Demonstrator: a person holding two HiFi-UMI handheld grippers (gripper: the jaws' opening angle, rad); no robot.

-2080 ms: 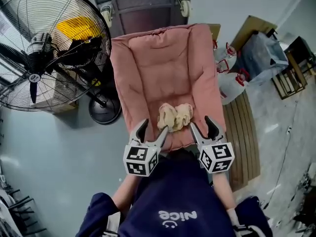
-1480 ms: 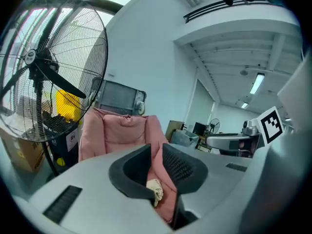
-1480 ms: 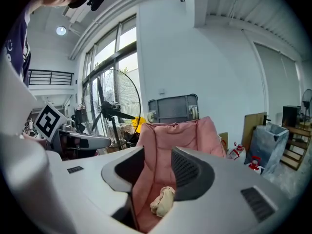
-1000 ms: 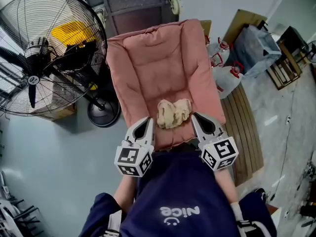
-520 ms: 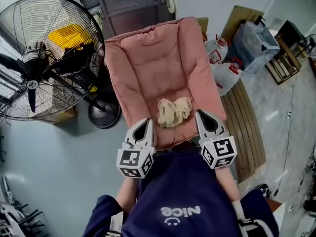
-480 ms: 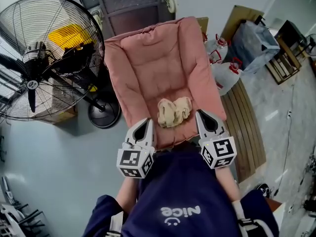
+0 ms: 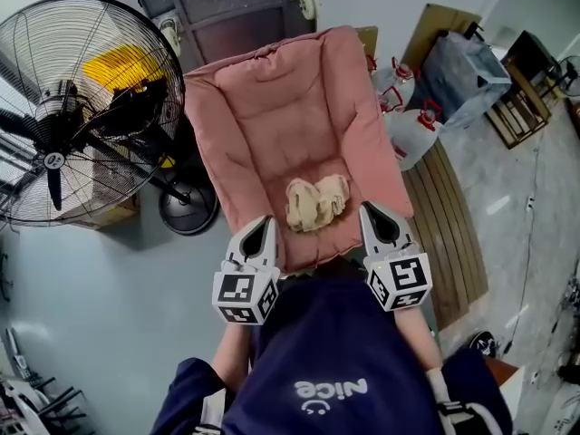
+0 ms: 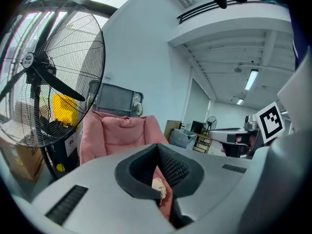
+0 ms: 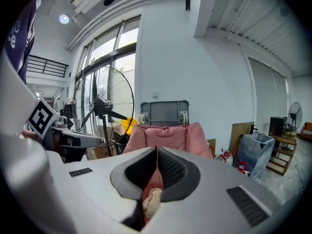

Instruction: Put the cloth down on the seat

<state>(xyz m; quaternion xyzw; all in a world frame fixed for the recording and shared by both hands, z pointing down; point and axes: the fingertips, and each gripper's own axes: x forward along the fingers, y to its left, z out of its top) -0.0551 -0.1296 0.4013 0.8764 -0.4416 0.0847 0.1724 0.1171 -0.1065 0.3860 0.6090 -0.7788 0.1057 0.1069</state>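
Your cloth (image 7: 316,201) lies crumpled on the seat (image 7: 272,166) of the pink chair (image 7: 272,71), near its front edge and touching neither tool, so to my eye the putting-down is done. Your left tool (image 7: 264,223) and right tool (image 7: 368,214) sit just beside the cloth, one on each side at the seat's front lip. Both are pressed together on nothing, and held low and apart like that they leave the cloth free to lie where it is. Only the head view shows the gap between each tool and the cloth. The left gripper view and right gripper view give what it cannot: the pads (image 8: 173,167) meeting along a closed seam, a scrap of cloth showing beyond them through the notch, and the chair's back rising upright behind.
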